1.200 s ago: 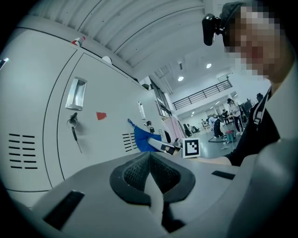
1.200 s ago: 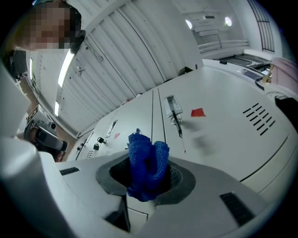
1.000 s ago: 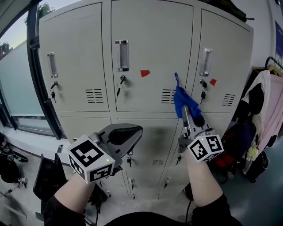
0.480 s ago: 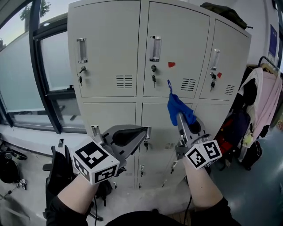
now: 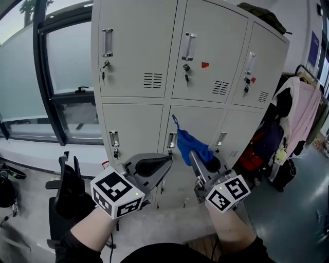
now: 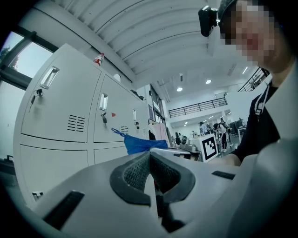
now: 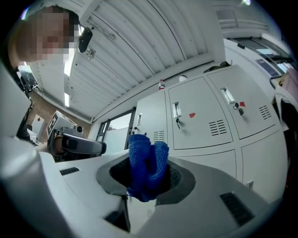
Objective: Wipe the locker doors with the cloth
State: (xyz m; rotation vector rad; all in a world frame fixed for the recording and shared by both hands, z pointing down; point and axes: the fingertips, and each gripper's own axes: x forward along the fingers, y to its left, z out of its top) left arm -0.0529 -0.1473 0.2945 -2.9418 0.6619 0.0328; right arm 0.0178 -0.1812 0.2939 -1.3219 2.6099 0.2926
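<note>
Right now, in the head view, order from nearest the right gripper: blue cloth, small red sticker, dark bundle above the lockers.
1. Blue cloth, held by the right gripper.
2. Small red sticker, on the upper middle door.
3. Dark bundle, on the locker top, far right.

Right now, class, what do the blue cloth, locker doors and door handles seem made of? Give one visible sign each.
Blue cloth: soft knitted textile, matt; ribbed weave, limp folds. Locker doors: probably painted sheet metal, pale satin finish; flat panels with punched vent slots. Door handles: likely polished metal; bright reflections.
</note>
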